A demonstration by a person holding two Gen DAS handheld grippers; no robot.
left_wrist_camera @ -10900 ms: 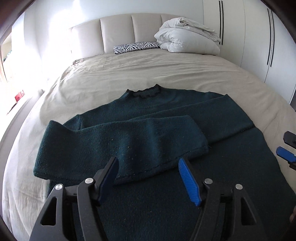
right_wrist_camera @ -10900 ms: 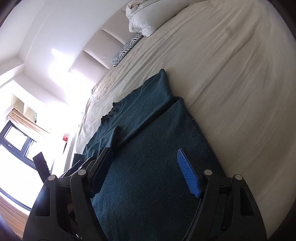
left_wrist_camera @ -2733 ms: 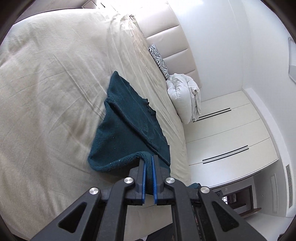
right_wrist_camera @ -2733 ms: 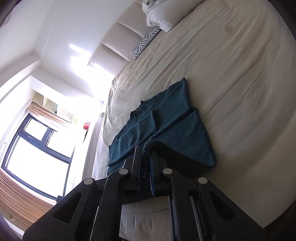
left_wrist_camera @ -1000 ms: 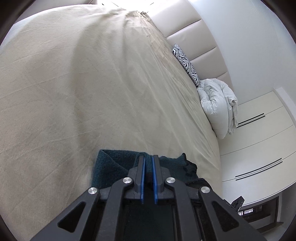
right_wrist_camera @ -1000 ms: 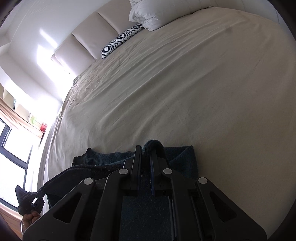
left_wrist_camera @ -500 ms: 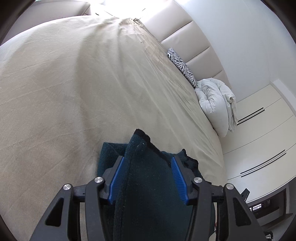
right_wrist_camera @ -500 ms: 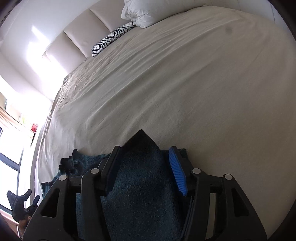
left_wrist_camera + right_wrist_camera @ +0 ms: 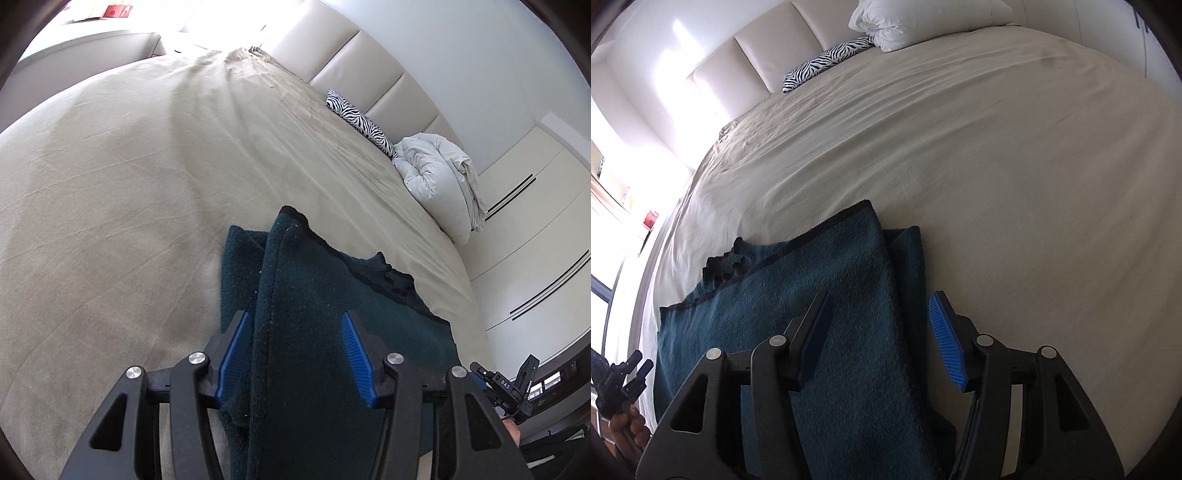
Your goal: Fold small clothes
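Note:
A dark teal knit sweater point(image 9: 325, 314) lies folded on the beige bed sheet point(image 9: 110, 166), its bottom half laid over the upper half, the collar point(image 9: 391, 271) showing past the fold's edge. It also shows in the right wrist view point(image 9: 812, 280). My left gripper point(image 9: 295, 347) is open, its blue pads either side of the sweater's left edge, holding nothing. My right gripper point(image 9: 882, 328) is open over the sweater's right edge, also empty. Each gripper appears small in the other's view, the right one point(image 9: 506, 387) and the left one point(image 9: 617, 373).
A zebra-print pillow point(image 9: 358, 122) and a bunched white duvet point(image 9: 439, 177) lie at the padded headboard point(image 9: 369, 74). White wardrobe doors point(image 9: 535, 229) stand beyond the bed. Bright windows point(image 9: 613, 206) are on the other side.
Both grippers carried the sweater's hem up over the body toward the collar, then opened and let it go. Since half a second ago they have drawn back slightly.

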